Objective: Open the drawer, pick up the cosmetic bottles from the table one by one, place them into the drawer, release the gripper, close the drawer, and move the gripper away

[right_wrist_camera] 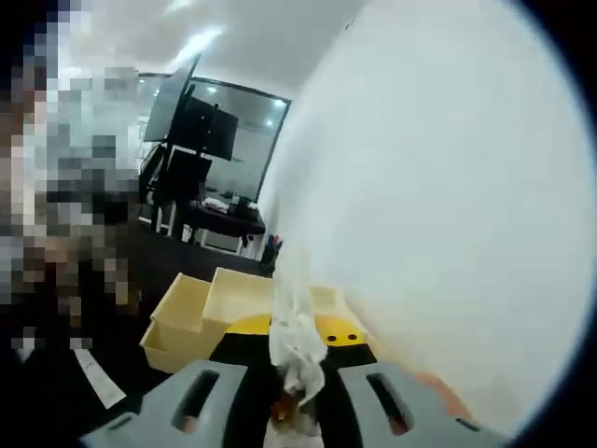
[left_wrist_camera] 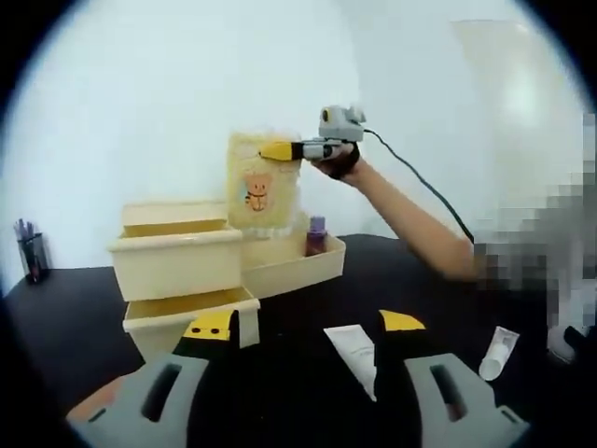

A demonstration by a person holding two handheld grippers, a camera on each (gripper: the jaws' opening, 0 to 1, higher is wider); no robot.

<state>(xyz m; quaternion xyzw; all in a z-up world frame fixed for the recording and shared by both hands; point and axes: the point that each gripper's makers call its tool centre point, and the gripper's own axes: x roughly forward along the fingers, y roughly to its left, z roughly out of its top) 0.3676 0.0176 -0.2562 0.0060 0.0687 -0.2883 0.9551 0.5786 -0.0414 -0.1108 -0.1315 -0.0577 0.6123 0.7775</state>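
Nearest, left gripper [left_wrist_camera: 303, 329]: jaws spread wide over the black table [left_wrist_camera: 308, 289], gripping nothing.
White tube [left_wrist_camera: 353, 353]: lies flat on the table between those jaws, touching neither.
Second tube [left_wrist_camera: 497, 352]: lies on the table to the right, well apart from the first.
Drawers [left_wrist_camera: 182, 266]: cream organiser, just beyond the left jaw; the lower drawer [left_wrist_camera: 191, 315] is pulled out toward the camera.
Side tray [left_wrist_camera: 298, 266]: to the right of the drawers, holding a small purple bottle [left_wrist_camera: 316, 235].
Bear bag [left_wrist_camera: 264, 191]: stands upright behind the tray, lace-edged.
Right gripper [left_wrist_camera: 280, 150]: held by a hand [left_wrist_camera: 340, 161] at the bag's top edge; in the right gripper view [right_wrist_camera: 297, 369] its jaws are closed on the bag's white lace [right_wrist_camera: 297, 345].
Pen cup [left_wrist_camera: 31, 250]: far left on the table.
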